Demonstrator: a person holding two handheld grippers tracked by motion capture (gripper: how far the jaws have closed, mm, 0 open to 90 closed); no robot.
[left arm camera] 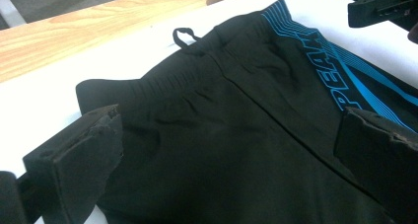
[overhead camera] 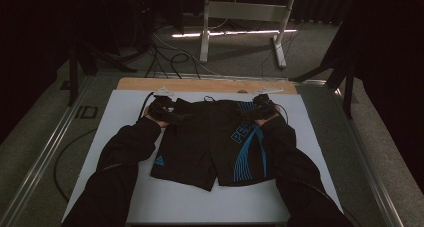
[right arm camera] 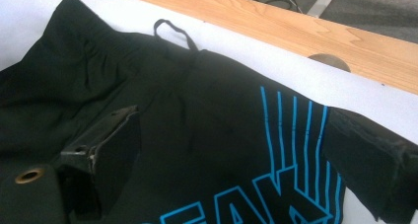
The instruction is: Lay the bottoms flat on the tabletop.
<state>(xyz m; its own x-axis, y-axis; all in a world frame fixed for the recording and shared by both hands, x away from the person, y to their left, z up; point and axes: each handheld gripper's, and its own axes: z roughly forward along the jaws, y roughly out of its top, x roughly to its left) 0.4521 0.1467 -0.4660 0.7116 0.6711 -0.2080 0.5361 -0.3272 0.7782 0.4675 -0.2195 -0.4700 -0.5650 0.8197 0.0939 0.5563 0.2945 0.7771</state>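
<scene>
Surface (overhead camera: 130, 197) is a white sheet w/ a bare wood strip (overhead camera: 200, 84) along the far edge, a small round notch in that strip. Black swim shorts (overhead camera: 200, 147) w/ blue stripe print & lettering lie flat on the white part, waistband toward the wood edge, legs toward the person. Drawstring loop (right arm camera: 172, 31) rests on white just past the waistband.
</scene>
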